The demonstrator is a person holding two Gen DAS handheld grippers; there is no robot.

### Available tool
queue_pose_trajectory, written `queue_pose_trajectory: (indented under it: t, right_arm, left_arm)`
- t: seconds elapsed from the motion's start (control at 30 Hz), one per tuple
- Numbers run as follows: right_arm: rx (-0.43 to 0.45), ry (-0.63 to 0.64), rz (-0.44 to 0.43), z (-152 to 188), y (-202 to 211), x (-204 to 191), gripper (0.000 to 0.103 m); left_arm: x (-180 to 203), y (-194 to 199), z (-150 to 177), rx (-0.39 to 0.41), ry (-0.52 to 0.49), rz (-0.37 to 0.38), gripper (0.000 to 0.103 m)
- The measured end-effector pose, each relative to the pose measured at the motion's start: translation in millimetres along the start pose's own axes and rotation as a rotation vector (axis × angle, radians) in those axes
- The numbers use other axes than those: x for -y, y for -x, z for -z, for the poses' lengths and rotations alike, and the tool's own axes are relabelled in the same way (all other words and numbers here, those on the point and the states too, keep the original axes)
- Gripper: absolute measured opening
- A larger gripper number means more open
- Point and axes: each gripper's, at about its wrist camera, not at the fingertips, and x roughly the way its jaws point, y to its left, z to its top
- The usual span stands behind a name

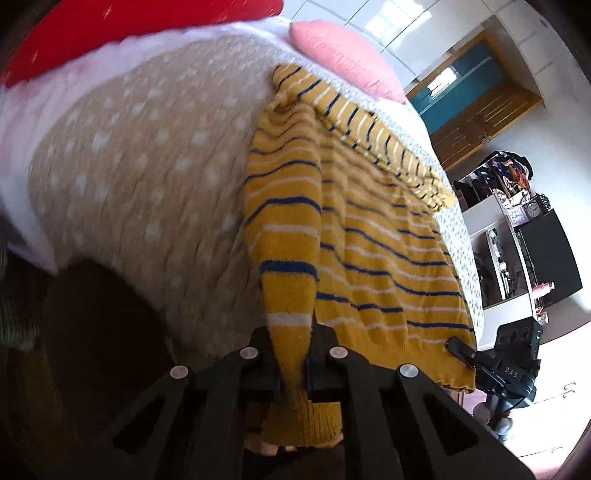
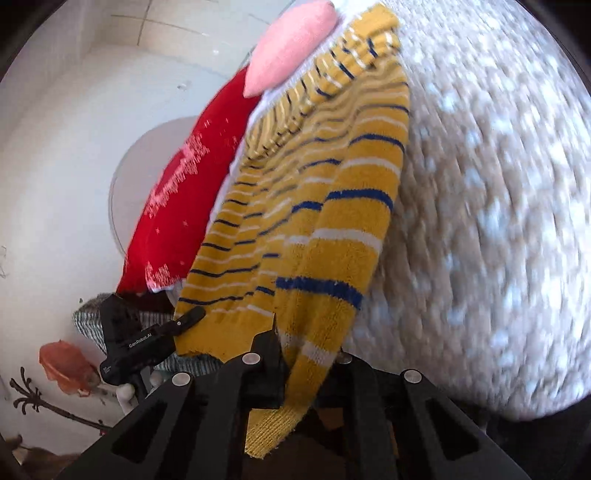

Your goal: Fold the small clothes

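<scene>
A small yellow sweater (image 1: 369,236) with blue and white stripes lies on a beige dotted blanket (image 1: 140,177). My left gripper (image 1: 293,369) is shut on one sleeve (image 1: 288,280) near its ribbed cuff. My right gripper (image 2: 306,369) is shut on the other sleeve (image 2: 332,266) near its cuff. Each gripper shows in the other's view, at the sweater's hem: the right one in the left wrist view (image 1: 458,349), the left one in the right wrist view (image 2: 192,315). The sweater (image 2: 280,184) stretches away toward the pillows.
A pink pillow (image 1: 343,55) and a red pillow (image 1: 122,33) lie at the bed's far end; both also show in the right wrist view, pink (image 2: 288,44) and red (image 2: 184,199). A white shelf with clutter (image 1: 509,221) stands beside the bed.
</scene>
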Motion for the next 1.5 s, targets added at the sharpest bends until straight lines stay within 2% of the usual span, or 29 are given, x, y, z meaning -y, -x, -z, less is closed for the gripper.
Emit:
queue_pose_trajectory:
  t: [0.2, 0.37, 0.43, 0.53, 0.73, 0.9, 1.03, 1.3, 1.4, 1.5]
  right_arm:
    - [-0.007, -0.070, -0.024, 10.2, 2.2, 20.0, 0.012]
    - [-0.020, -0.025, 0.009, 6.2, 0.8, 11.3, 0.012]
    - [-0.015, -0.002, 0.016, 4.3, 2.5, 5.7, 0.012]
    - [0.002, 0.033, 0.008, -4.9, 7.9, -5.6, 0.012]
    - [0.066, 0.069, -0.059, -67.1, 10.1, -30.8, 0.012]
    - [0.126, 0.084, -0.027, -133.5, -4.9, -43.7, 0.012]
    - [0.148, 0.034, -0.036, -178.9, -15.4, -40.2, 0.012]
    - [0.147, -0.058, -0.037, -259.6, -35.0, -18.3, 0.013]
    - [0.130, -0.139, -0.049, -289.0, -50.4, 0.3, 0.022]
    - [0.134, -0.250, -0.088, -316.3, -66.2, 28.6, 0.036]
  left_arm:
    - [-12.5, -8.8, 3.8, -0.018, 0.036, 0.027, 0.008]
    - [-3.1, -1.3, 2.2, 0.014, -0.011, -0.007, 0.008]
    - [-2.0, 6.1, 5.0, 0.020, -0.020, -0.009, 0.008]
    - [1.7, 11.4, -9.9, 0.034, -0.020, 0.015, 0.008]
    - [21.2, 16.9, -72.4, 0.099, -0.041, 0.044, 0.008]
    - [50.2, 1.4, -141.5, 0.158, -0.079, 0.010, 0.008]
    - [61.1, -19.2, -182.9, 0.151, -0.062, 0.003, 0.008]
    - [76.5, -75.6, -257.9, 0.089, -0.045, 0.002, 0.009]
    - [68.3, -106.2, -288.5, 0.045, 0.022, 0.030, 0.009]
    - [48.6, -134.5, -312.6, 0.002, 0.132, 0.117, 0.013]
